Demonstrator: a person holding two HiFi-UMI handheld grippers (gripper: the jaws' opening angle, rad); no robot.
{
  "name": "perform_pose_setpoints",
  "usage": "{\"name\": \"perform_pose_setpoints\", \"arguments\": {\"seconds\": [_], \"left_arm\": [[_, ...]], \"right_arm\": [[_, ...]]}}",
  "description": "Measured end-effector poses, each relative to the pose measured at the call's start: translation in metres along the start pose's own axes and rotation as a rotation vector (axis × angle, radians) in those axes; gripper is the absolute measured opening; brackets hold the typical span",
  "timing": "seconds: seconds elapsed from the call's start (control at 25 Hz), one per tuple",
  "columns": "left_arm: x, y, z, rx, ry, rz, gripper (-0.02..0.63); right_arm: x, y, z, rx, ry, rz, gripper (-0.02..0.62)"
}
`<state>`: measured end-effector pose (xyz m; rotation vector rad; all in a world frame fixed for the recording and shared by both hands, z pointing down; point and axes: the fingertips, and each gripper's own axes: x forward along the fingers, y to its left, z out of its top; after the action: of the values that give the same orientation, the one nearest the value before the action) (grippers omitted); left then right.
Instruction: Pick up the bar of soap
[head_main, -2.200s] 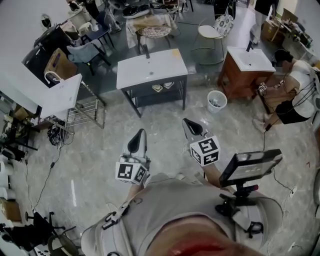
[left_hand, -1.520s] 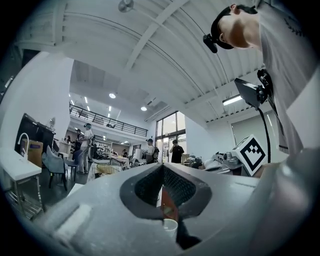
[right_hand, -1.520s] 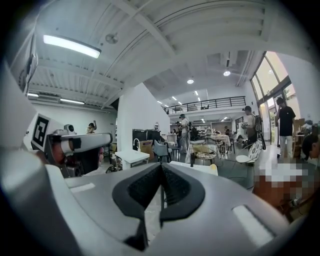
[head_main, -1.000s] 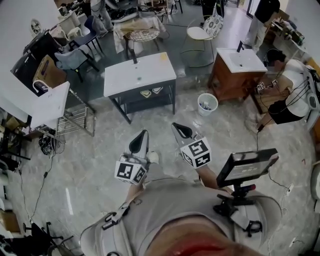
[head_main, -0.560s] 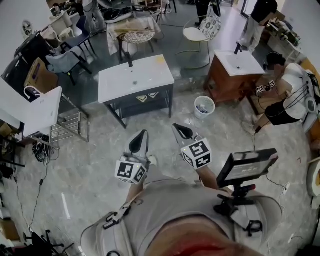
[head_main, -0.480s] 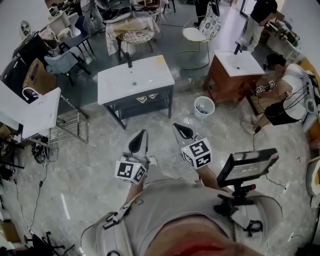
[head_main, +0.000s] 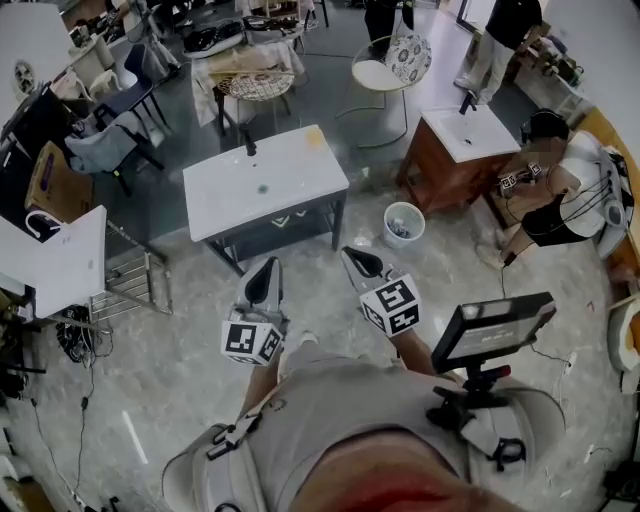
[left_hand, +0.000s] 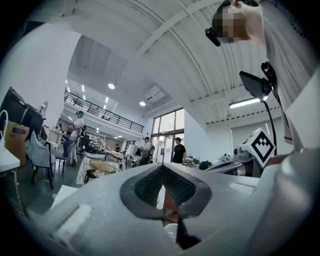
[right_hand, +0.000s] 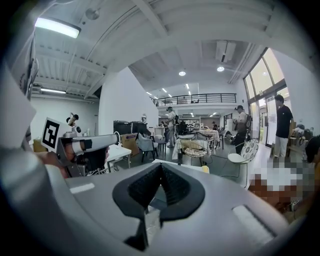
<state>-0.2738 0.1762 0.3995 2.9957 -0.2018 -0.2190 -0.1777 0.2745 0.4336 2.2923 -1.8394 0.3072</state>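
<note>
My left gripper (head_main: 265, 278) was fully closed, its dark ribbed pads meeting at the tips with nothing between them, and it touched nothing. My right gripper (head_main: 358, 264) was the same: jaws pressed together, empty, held in the air just beside the left one, both pointing ahead toward a white washbasin table (head_main: 232, 195) on a dark frame. A black faucet (head_main: 247, 144) stood at the table's far edge. Near its far right corner lay a small yellowish piece that I took for the bar of soap (head_main: 313, 138), though it was too small to tell more; it sat on the white top, well apart from both grippers. Two small dishes (head_main: 291, 216) rested on the shelf under the top. Below me was pale, marble-patterned floor (head_main: 180, 360), and a white waste bin (head_main: 402, 224) stood on it to the right of the table. Beyond the bin was a second washbasin on a wooden cabinet (head_main: 452, 155), with a person (head_main: 548, 195) crouched beside it. A round chair (head_main: 384, 72) with a patterned cushion stood behind the table, in a large open room crowded with furniture. A small monitor (head_main: 494, 327) was mounted in front of my chest on the right.
</note>
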Motion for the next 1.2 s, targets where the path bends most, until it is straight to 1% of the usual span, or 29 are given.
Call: {"name": "perform_pose_setpoints", "arguments": {"seconds": [0.28,0.44,0.52,0.64,0.8,0.88,1.0,1.2], "left_arm": [[0.037,0.056,0.007,-0.028,-0.007,-0.052,-0.003],[0.053,0.088,0.007,-0.027,-0.021,-0.072,-0.003],[0.058,0.098,0.004,-0.038,-0.021,-0.076,-0.003],[0.065,0.104,-0.003,-0.066,-0.023,-0.105,-0.003],[0.072,0.102,-0.006,-0.081,-0.036,-0.202,-0.003],[0.077,0.099,-0.004,-0.093,-0.039,-0.228,-0.002],[0.078,0.095,-0.003,-0.112,-0.037,-0.233,-0.003],[0.073,0.097,-0.002,-0.116,-0.044,-0.211,-0.002]], "right_arm": [[0.056,-0.009,0.028,-0.009,0.008,-0.049,0.002],[0.084,-0.013,0.034,-0.011,0.004,-0.087,0.002],[0.09,-0.016,0.035,-0.009,0.007,-0.106,0.002],[0.092,-0.022,0.035,-0.022,0.021,-0.137,0.002],[0.094,-0.028,0.035,-0.015,0.031,-0.195,0.002],[0.092,-0.035,0.034,-0.006,0.038,-0.221,0.002],[0.083,-0.045,0.034,0.009,0.041,-0.253,0.002],[0.078,-0.051,0.041,0.019,0.018,-0.278,0.002]]}}
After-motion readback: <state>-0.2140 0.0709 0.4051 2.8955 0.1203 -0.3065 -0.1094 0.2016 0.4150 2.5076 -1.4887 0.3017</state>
